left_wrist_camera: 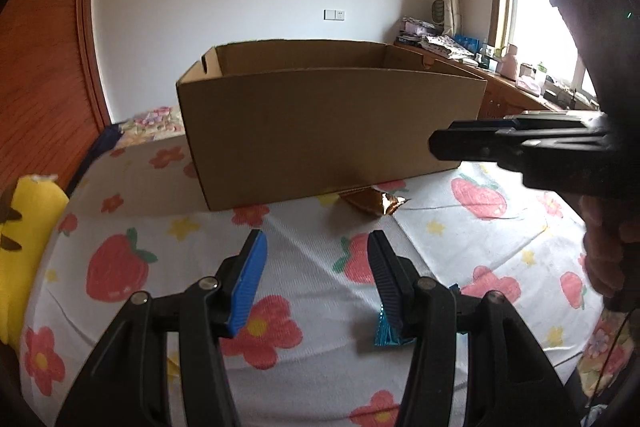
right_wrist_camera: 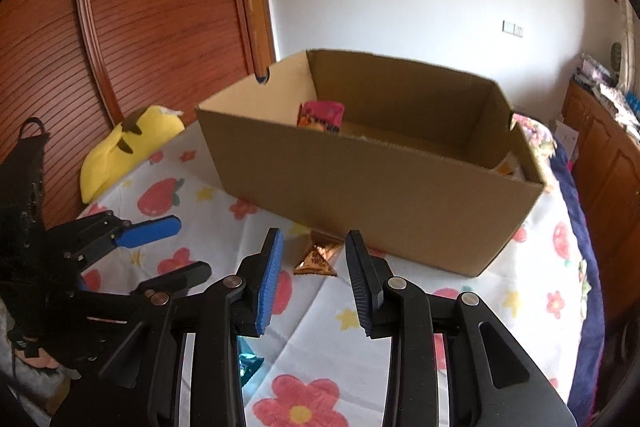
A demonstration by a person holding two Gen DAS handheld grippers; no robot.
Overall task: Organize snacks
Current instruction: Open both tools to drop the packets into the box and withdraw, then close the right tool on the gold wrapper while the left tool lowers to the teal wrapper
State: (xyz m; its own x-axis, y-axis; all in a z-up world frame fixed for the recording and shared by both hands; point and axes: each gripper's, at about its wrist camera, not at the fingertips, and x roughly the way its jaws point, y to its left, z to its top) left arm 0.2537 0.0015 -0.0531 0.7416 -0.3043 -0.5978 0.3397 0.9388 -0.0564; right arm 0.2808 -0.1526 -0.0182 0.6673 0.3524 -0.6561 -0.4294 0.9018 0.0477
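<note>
1. Left gripper (left_wrist_camera: pixel 316 263) hovers low over the flowered sheet (left_wrist_camera: pixel 312 307), fingers spread wide apart with nothing between them; in the right wrist view it sits at the left edge (right_wrist_camera: pixel 170 247), blue pad showing.
2. Right gripper (right_wrist_camera: pixel 314 267) hangs released too, jaws parted and bare; from the left wrist view only its dark fingers poke in from the right (left_wrist_camera: pixel 460 145), in front of the box wall.
3. The cardboard box (right_wrist_camera: pixel 380 195) stands open on the bed; a pink snack bag (right_wrist_camera: pixel 322 115) leans upright inside near the far-left corner, and a pale packet (right_wrist_camera: pixel 508 167) peeks out at the right end.
4. A copper-brown foil packet (right_wrist_camera: pixel 318 257) lies on the sheet just beside the box's near wall, straight ahead between the right gripper's fingertips in that view; also seen here (left_wrist_camera: pixel 374 203).
5. A teal foil packet (left_wrist_camera: pixel 386 331) lies on the sheet under the left gripper's right finger, partly hidden.
6. A yellow plush toy (right_wrist_camera: pixel 120 151) rests left of the box, by the wooden wardrobe (right_wrist_camera: pixel 140 7).
</note>
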